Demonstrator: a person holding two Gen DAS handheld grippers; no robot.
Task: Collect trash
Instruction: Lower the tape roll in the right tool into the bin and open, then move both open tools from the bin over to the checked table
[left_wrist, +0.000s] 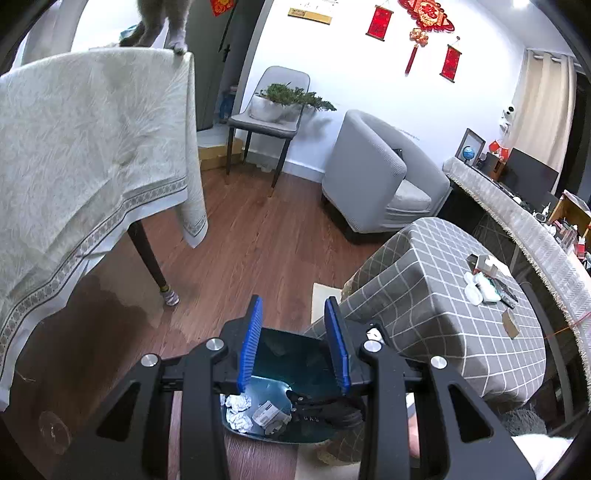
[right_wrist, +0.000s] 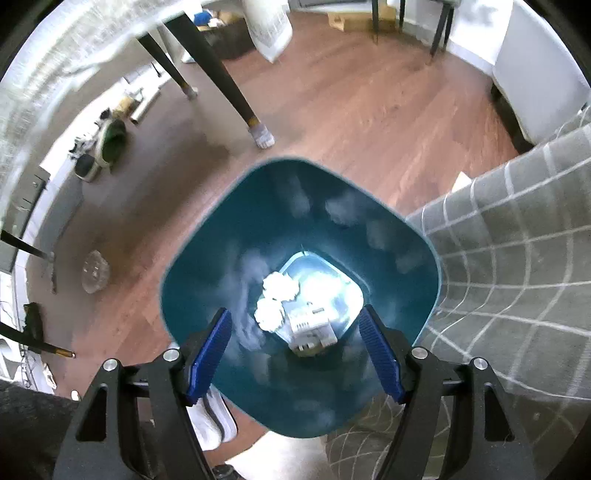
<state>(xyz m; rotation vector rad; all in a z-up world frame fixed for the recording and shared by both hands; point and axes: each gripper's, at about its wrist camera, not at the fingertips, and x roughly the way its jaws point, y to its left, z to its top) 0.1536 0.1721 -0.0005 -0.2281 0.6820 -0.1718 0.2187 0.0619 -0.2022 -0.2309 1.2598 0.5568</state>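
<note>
Holding crumpled paper wads (right_wrist: 279, 301), glossy teal bin (right_wrist: 207, 236)

Daylight was even and bright; the bin's floor (right_wrist: 325, 284) glared white, the right wrist view smeared with blur, and both fisheyes bowed at dark edges.

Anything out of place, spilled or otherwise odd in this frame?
Nothing spilled: crumpled paper and a small box lie inside the teal bin. Odd bits: a grey cat stands on the white-clothed table's edge, and a clear glass bowl sits on the floor. Both grippers are open and empty.
</note>
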